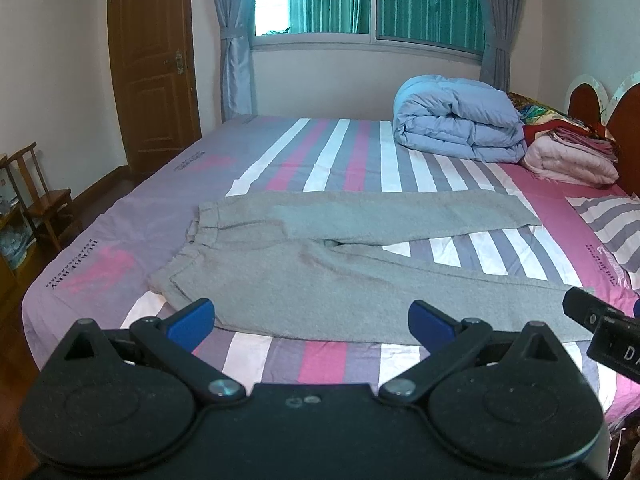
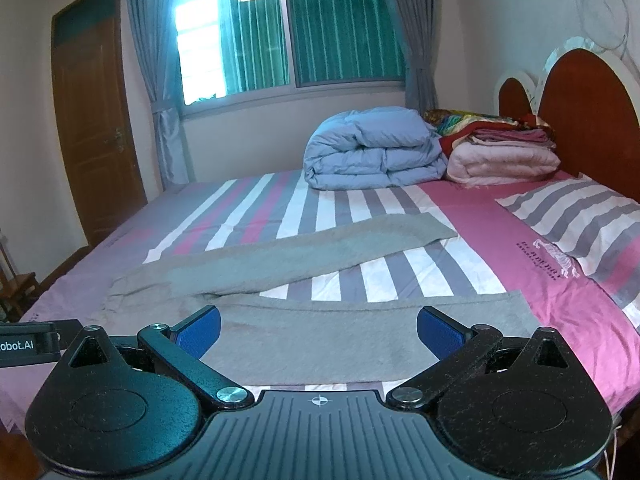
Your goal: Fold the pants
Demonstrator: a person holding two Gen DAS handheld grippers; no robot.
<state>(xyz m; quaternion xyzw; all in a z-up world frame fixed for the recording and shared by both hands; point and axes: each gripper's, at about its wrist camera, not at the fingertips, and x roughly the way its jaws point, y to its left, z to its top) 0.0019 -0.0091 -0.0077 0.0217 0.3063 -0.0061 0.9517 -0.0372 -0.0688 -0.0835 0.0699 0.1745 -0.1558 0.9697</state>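
Observation:
Grey pants lie spread flat on the striped bed, waistband to the left and both legs running right in a V. My left gripper hovers open over the near edge of the waist and thigh, blue pads wide apart, nothing between them. In the right wrist view the same pants show with the near leg straight ahead. My right gripper is open above that near leg, holding nothing. The right gripper's body shows at the right edge of the left wrist view.
A folded blue duvet and a stack of pink and patterned blankets sit at the far side by the wooden headboard. A striped pillow lies at right. A wooden chair and door stand left.

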